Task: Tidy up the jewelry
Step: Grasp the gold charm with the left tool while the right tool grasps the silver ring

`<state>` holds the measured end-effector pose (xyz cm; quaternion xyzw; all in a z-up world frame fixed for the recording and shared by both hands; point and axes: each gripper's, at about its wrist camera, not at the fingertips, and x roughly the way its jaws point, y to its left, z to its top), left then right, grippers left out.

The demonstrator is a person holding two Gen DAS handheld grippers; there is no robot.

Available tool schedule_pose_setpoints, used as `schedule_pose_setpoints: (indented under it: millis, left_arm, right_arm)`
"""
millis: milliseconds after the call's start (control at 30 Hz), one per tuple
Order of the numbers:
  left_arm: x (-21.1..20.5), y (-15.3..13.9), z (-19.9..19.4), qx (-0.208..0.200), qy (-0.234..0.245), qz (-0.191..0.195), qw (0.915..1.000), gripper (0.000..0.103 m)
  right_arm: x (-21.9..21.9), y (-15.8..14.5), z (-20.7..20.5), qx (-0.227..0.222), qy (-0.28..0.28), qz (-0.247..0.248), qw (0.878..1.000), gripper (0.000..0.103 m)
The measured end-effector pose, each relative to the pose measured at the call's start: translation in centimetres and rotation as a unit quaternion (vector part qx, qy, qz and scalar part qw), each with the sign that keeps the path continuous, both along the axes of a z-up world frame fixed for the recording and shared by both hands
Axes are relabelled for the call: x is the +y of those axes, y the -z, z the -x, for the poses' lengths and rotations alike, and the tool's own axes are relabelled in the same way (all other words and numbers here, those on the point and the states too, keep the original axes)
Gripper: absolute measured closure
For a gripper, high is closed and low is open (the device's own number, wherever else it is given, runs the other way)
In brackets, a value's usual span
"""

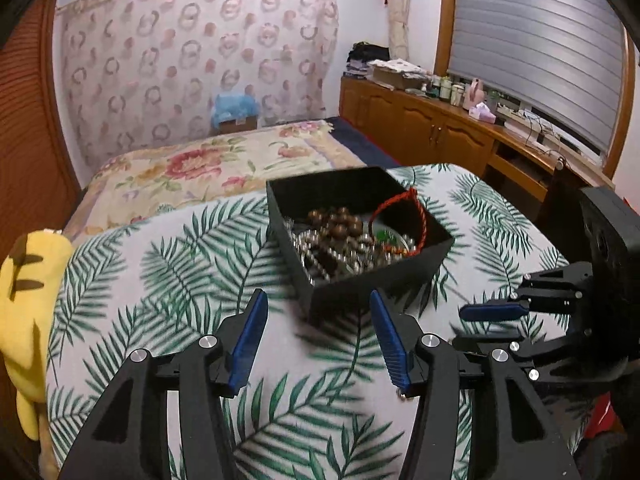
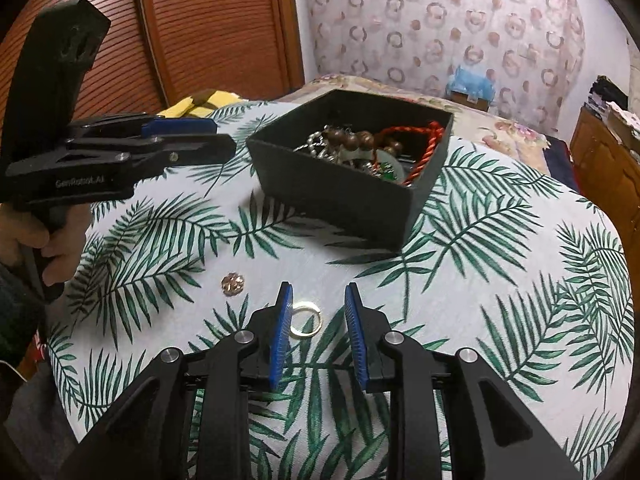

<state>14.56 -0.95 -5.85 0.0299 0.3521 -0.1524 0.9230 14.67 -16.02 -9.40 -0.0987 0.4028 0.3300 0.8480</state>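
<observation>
A black open box [image 1: 384, 280] [image 2: 344, 196] stands on the leaf-print cloth and holds brown beads [image 1: 340, 222], silver chains and a red cord [image 2: 428, 148]. A gold ring [image 2: 306, 320] lies on the cloth between the pads of my right gripper [image 2: 318, 304], which is open just above it. A small copper flower piece [image 2: 233, 283] lies to the ring's left. My left gripper [image 1: 318, 312] is open and empty, just short of the box's near corner. In the right wrist view it [image 2: 200, 136] hangs left of the box. In the left wrist view the right gripper [image 1: 486, 322] shows at the right.
The leaf-print cloth [image 2: 500, 280] covers a rounded surface that drops away at its edges. A yellow plush toy [image 1: 28, 312] sits at the left edge. A floral bed [image 1: 208, 168] lies behind, and a wooden cabinet [image 1: 432, 128] with clutter runs along the right wall.
</observation>
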Motion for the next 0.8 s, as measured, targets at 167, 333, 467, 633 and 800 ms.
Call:
schedule_pose_setpoints:
  millis: [167, 333, 467, 633, 800]
  left_arm:
    - [0.0, 1.4, 1.0, 0.02, 0.005, -0.001, 0.9998, 0.052]
    - [-0.5, 2.8, 1.8, 0.038, 0.012, -0.002, 0.9992, 0.052]
    - [-1.0, 3.2, 2.3, 0.045, 0.023, 0.0, 0.9987, 0.051]
    - [-2.0, 3.5, 2.7, 0.055, 0.037, 0.001, 0.9978, 0.051]
    - [-2.9, 3.8, 2.9, 0.06, 0.05, -0.001, 0.9969, 0.051]
  right_arm:
    - [0.8, 0.1, 0.6, 0.001, -0.016, 0.012, 1.0, 0.074]
    - [1.4, 0.3, 1.2, 0.0, -0.025, 0.027, 0.999, 0.074]
    - [1.6, 0.5, 1.6, -0.011, -0.027, 0.043, 0.999, 0.074]
    - [1.0, 0.5, 1.4, -0.012, -0.024, 0.042, 0.999, 0.076]
    - [-0.3, 0.3, 1.1, -0.014, -0.007, 0.032, 0.999, 0.076]
